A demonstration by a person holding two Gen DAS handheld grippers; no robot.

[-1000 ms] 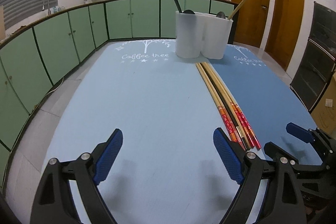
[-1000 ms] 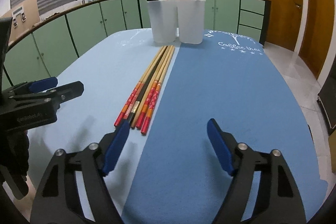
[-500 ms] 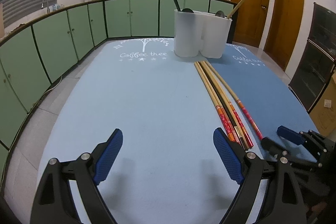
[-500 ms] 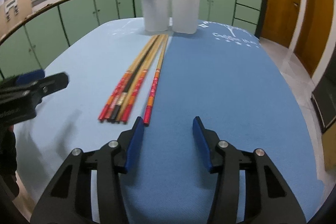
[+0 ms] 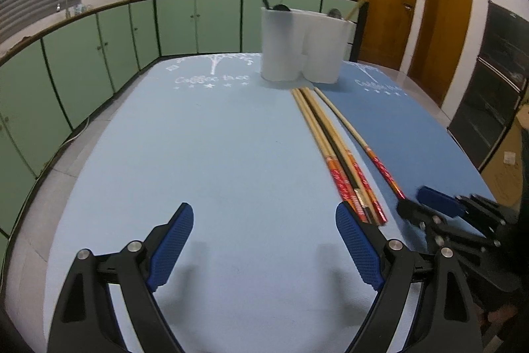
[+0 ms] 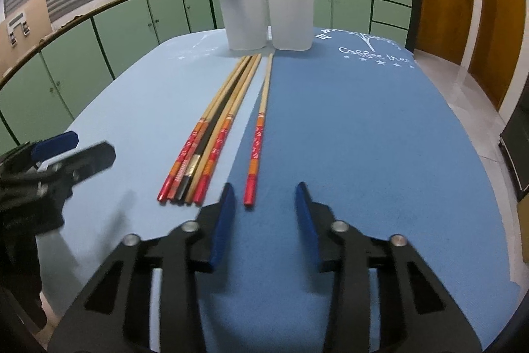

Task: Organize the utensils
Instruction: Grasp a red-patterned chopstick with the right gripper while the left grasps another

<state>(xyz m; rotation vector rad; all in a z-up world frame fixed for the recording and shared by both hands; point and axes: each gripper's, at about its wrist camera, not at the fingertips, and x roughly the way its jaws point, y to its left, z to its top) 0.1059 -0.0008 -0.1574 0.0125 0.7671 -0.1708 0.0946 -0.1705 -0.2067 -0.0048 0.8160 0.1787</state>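
A bundle of several long bamboo chopsticks (image 6: 205,148) with red ends lies on the blue table mat (image 6: 363,128), pointing at a white two-part utensil holder (image 6: 267,15). One single chopstick (image 6: 259,134) lies apart, to the right of the bundle. Its red end reaches just between the fingertips of my right gripper (image 6: 264,187), whose jaws are closing without the pads touching it. My left gripper (image 5: 263,210) stands wide open over the bare mat, left of the bundle (image 5: 334,148), with nothing between its fingers.
The holder (image 5: 304,48) at the table's far end has a dark ladle handle and a wooden handle sticking out. Green kitchen cabinets (image 5: 99,55) curve around the left and back. Wooden doors (image 5: 446,15) stand at the right.
The right gripper's jaws have narrowed a lot. One chopstick has shifted out of the bundle to the right and now lies alone in front of the right gripper. The left gripper stayed open.
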